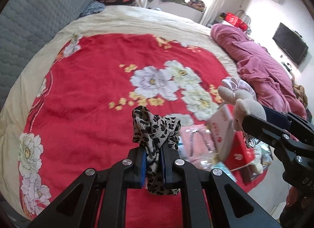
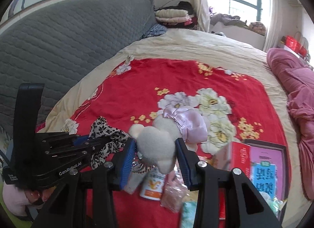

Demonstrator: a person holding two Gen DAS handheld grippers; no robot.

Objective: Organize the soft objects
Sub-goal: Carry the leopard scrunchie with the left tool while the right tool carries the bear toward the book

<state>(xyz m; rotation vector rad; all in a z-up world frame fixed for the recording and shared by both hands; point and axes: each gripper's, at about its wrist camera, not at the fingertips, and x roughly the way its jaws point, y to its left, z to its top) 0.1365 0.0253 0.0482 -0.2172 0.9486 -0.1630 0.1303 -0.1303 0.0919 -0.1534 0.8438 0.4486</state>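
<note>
My left gripper [image 1: 153, 150] is shut on a leopard-print cloth [image 1: 155, 127], held above the red floral bedspread [image 1: 88, 100]. The cloth also shows in the right wrist view [image 2: 106, 135], hanging from the left gripper [image 2: 94, 141]. My right gripper [image 2: 156, 147] is shut on the head of a cream plush toy [image 2: 155, 145] with a pink satin dress [image 2: 188, 124]. In the left wrist view the plush toy [image 1: 241, 100] hangs from the right gripper [image 1: 253, 120] at the right.
Below the grippers lie boxes and packets: a red-and-white box [image 1: 225, 135], a white bottle [image 2: 154, 183], a pink and blue box [image 2: 265, 169], plastic packets [image 2: 172, 192]. A pink quilt [image 1: 261, 67] lies at the bed's right. A grey headboard [image 2: 68, 37] and folded bedding [image 2: 172, 16] stand behind.
</note>
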